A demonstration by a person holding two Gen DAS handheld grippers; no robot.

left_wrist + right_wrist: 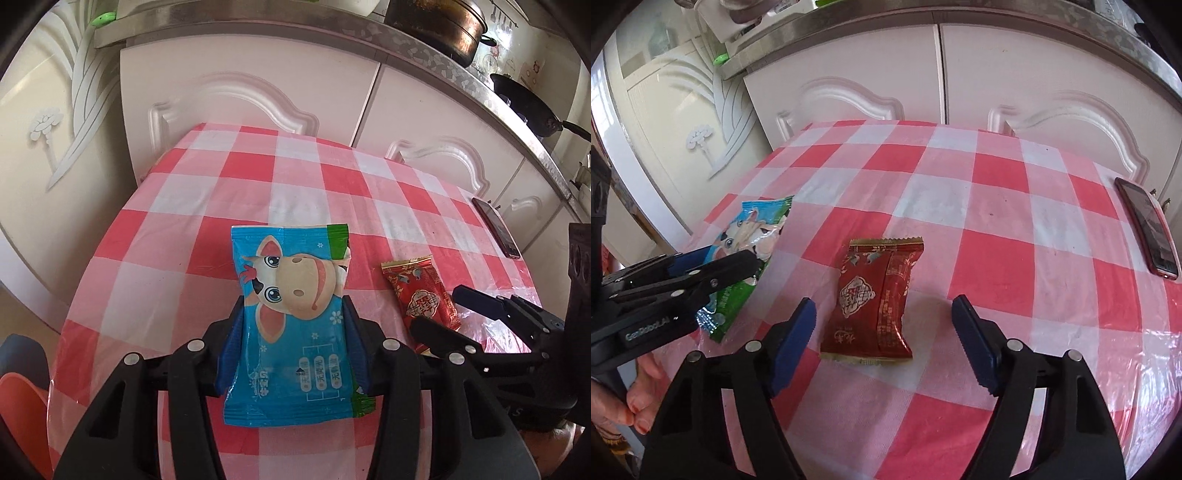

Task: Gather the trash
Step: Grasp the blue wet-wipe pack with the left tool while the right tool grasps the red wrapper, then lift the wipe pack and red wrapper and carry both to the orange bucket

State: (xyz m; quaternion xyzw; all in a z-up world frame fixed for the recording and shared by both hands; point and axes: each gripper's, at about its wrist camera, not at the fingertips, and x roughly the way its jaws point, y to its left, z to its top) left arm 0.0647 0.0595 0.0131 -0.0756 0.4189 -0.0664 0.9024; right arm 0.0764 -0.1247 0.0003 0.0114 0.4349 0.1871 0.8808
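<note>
On a table under a red-and-white checked cloth (993, 258), we find two snack wrappers and both claws at work. Our left claw (293, 314) is clamped on the blue wrapper (291, 321), its blue pads pressing the packet's two long edges at nine and three o'clock of the cartoon cow printed on it. Three small white boxes of Chinese characters sit low on that packet; we cannot read them surely, and a green band edges its right side.

The red wrapper (873, 299) lies flat on the cloth, gold-trimmed at both crimped ends, with a white ornamental seal and Chinese script that stays too small to make out. Our right claw (884, 308) stands open around it, one pad at nine o'clock and one at three o'clock of the packet, neither touching it.

The right wrist view alone gives us the lettering "GenRobot.AI" on the left claw's body (646, 326), at about eight o'clock, and fingers (639, 398) of the person's hand below it. It also shows the phone (1148, 232) lying at three o'clock near the table's edge. The left wrist view alone shows a dark pot (439, 26) on the counter at one o'clock and a black pan (528, 103) further right.
</note>
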